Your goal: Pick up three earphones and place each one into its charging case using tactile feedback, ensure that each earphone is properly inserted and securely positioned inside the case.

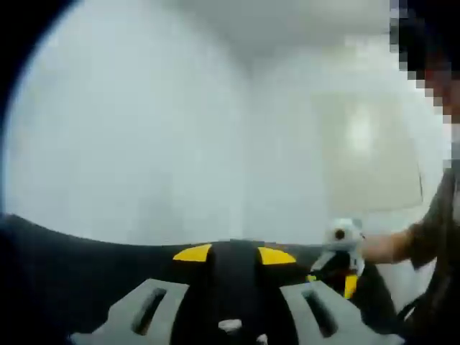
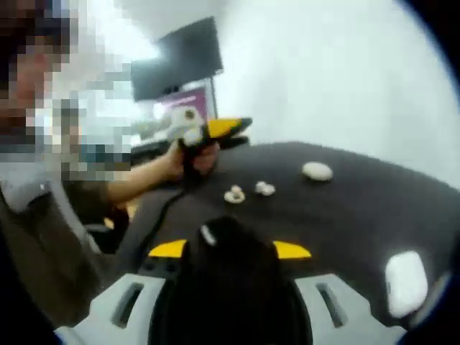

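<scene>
Pretty blurry here. The left gripper (image 1: 233, 269) comes up from the bottom, yellow-tipped fingers (image 1: 192, 253) close together over a dark surface (image 1: 65, 266). Behind it there's a plain white wall (image 1: 144, 129) with a corner. On the right, a person's hand (image 1: 384, 248) holds the right gripper (image 1: 343, 262) low near the surface.

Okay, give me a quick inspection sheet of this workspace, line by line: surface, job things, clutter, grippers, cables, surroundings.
Surface: dark tabletop, blurred.
Job's things: two small white earphones side by side mid-table; white oval case beyond them; white rounded case near the edge.
Clutter: nothing seen.
Grippers: left gripper held in a hand above the table's far edge; right gripper low over the table; jaw states unclear.
Cables: black cable hanging from the left gripper.
Surroundings: white walls; dark monitor; a person beside the table.
</scene>
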